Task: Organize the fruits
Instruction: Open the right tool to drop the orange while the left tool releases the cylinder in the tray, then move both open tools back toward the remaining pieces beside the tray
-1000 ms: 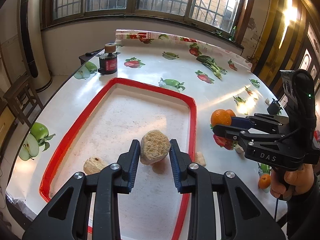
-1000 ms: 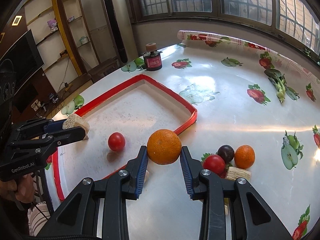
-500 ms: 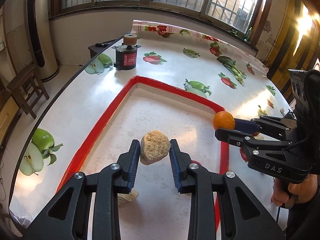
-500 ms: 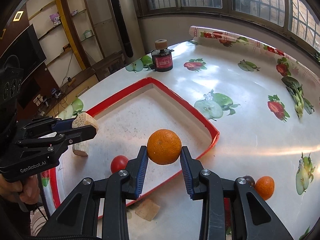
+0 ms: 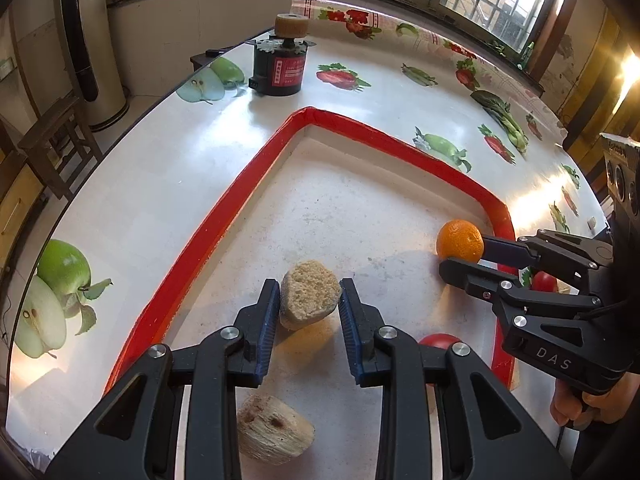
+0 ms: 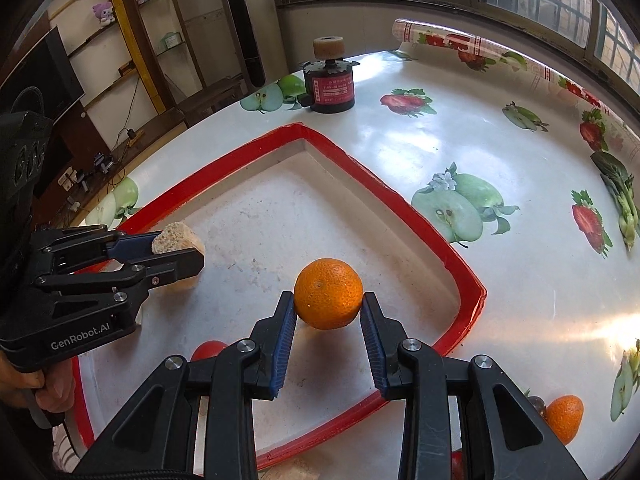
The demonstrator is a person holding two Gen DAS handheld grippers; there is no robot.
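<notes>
My left gripper (image 5: 308, 285) is shut on a tan rough chunk (image 5: 310, 300) and holds it just above the floor of the red-rimmed white tray (image 5: 224, 220). In the right wrist view that chunk (image 6: 176, 236) shows at the left, in the left gripper (image 6: 172, 250). An orange (image 6: 329, 293) sits clamped in my right gripper (image 6: 329, 300), low over the tray (image 6: 400, 204) near its right corner. From the left wrist view the orange (image 5: 460, 241) is in the right gripper (image 5: 464, 256) at the tray's right side.
A red tomato (image 5: 440, 338) and a second tan piece (image 5: 274, 436) lie in the tray. Outside its right rim lie a small orange (image 6: 564, 420), a dark plum (image 6: 536, 404) and a red fruit (image 5: 544, 281). A black and red cylinder (image 6: 330, 88) stands at the table's far edge.
Both grippers moved forward and lower over the tray with their loads. The orange went from beside the tray's rim to above its floor.
</notes>
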